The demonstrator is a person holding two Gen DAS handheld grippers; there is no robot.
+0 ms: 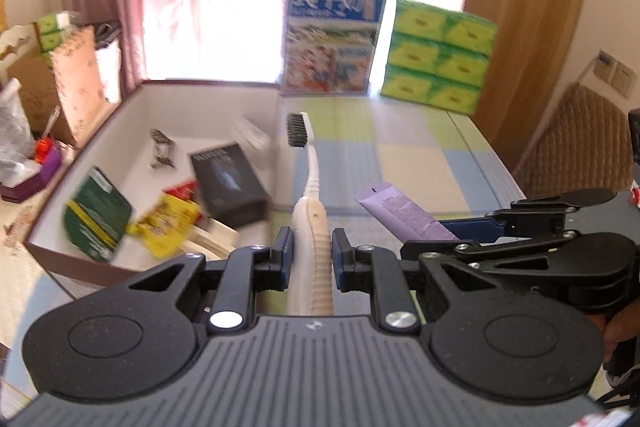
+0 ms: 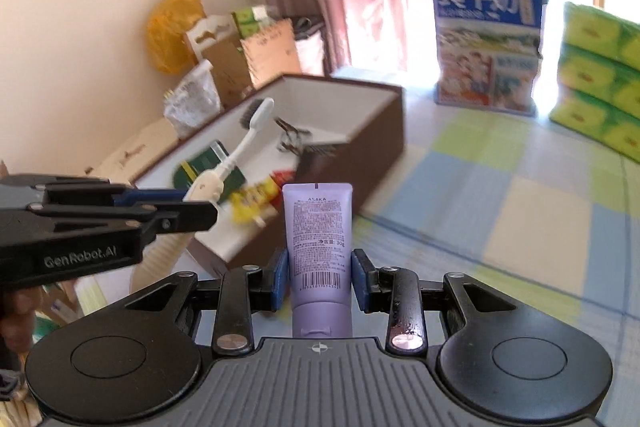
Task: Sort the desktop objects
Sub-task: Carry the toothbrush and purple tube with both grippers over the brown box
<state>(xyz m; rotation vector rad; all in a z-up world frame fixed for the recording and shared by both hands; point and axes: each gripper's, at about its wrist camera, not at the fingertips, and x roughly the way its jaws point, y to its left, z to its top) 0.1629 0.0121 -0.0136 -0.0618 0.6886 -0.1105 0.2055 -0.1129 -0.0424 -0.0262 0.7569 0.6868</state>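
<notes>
Left wrist view: left gripper (image 1: 312, 251) clenched on toothbrush (image 1: 310, 203) handle, black bristles visible, head over edge of brown box (image 1: 100, 269). Box interior shown: black carton (image 1: 228, 183), green packet (image 1: 98, 213), yellow packet (image 1: 168, 223).

Right wrist view: right gripper (image 2: 320, 277) grasping purple tube (image 2: 318, 239), printed label and barcode readable, above checkered tablecloth (image 2: 500, 207); toothbrush back side only.

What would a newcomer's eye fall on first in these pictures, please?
Probably the white toothbrush clamped in the left gripper and the purple tube clamped in the right gripper, both raised above the checked tablecloth. To their left sits the open brown box, already holding several packets.
</notes>
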